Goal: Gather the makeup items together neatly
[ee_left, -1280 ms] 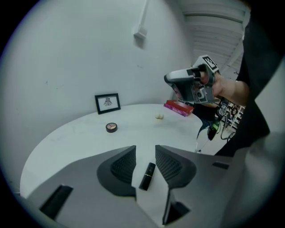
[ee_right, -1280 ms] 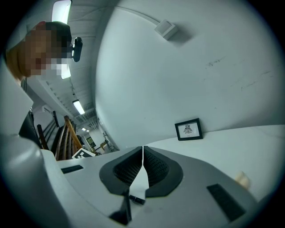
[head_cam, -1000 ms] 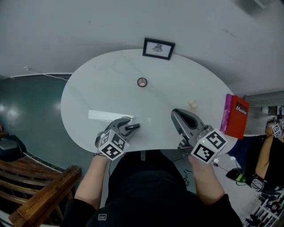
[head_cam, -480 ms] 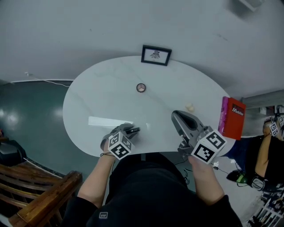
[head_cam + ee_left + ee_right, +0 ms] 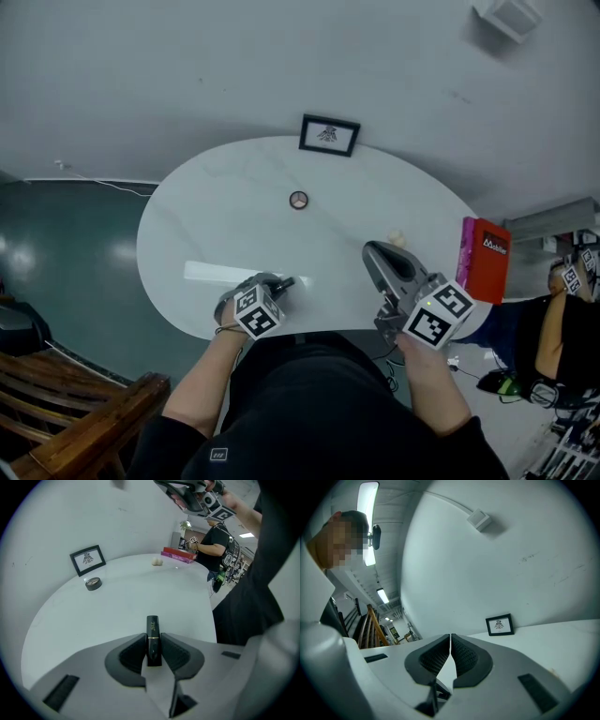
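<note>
- Nearest, at the front edge of the white oval table [image 5: 178, 234], the left gripper [image 5: 153, 644] points steeply down. Its jaws have just been closing, and the ribbed pads now sit against both sides of a black lipstick tube [image 5: 153, 627] lying on the tabletop.
- The tube looks small, light, rigid and glossy, so probably slippery. Gripping across the body below its thin gold band, as here, seems safer than gripping the cap, which could pull off.
- To the right, the right gripper [image 5: 450, 641] hangs above the table with its pads pressed together, holding nothing.
- Mid-table lies a small round compact [image 5: 93, 583]. A small pale item [image 5: 157, 561] sits further right, near a red box [image 5: 485, 260].
- Farthest away, a framed picture [image 5: 87, 559] stands at the back edge.
</note>
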Demonstrator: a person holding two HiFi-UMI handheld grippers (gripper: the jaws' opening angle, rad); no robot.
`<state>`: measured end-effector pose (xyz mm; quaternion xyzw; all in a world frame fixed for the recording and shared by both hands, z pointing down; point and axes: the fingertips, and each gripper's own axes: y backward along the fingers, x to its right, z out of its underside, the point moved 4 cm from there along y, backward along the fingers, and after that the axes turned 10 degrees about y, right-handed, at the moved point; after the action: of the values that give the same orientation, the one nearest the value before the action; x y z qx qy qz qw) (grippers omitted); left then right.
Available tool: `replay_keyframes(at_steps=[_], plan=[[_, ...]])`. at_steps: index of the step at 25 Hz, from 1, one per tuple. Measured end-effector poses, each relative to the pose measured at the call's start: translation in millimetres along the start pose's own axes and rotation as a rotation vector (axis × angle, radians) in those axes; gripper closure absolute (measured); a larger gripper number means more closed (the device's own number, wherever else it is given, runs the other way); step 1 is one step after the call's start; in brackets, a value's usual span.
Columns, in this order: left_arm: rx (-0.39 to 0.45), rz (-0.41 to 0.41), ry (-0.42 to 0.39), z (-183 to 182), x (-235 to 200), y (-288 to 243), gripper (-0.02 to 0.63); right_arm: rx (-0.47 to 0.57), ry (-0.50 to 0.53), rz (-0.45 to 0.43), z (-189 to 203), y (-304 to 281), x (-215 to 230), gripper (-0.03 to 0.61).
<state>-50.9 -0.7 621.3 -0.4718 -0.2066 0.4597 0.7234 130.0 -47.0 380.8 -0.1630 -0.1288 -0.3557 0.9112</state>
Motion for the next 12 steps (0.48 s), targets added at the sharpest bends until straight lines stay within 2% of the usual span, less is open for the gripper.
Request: replay_keyframes(at_steps=[6,12], plan=[[0.069,0.013,0.084,-13.1,-6.4,19.3,0.511,0.003,-0.001,0.007,0.0,-0.4,-7.9,0.542],[0.162,-0.043,0.159,-23.4,-29.5,56.2,0.512,0.01,-0.001,0.015,1.9,-11.1,-20.8,0.543]])
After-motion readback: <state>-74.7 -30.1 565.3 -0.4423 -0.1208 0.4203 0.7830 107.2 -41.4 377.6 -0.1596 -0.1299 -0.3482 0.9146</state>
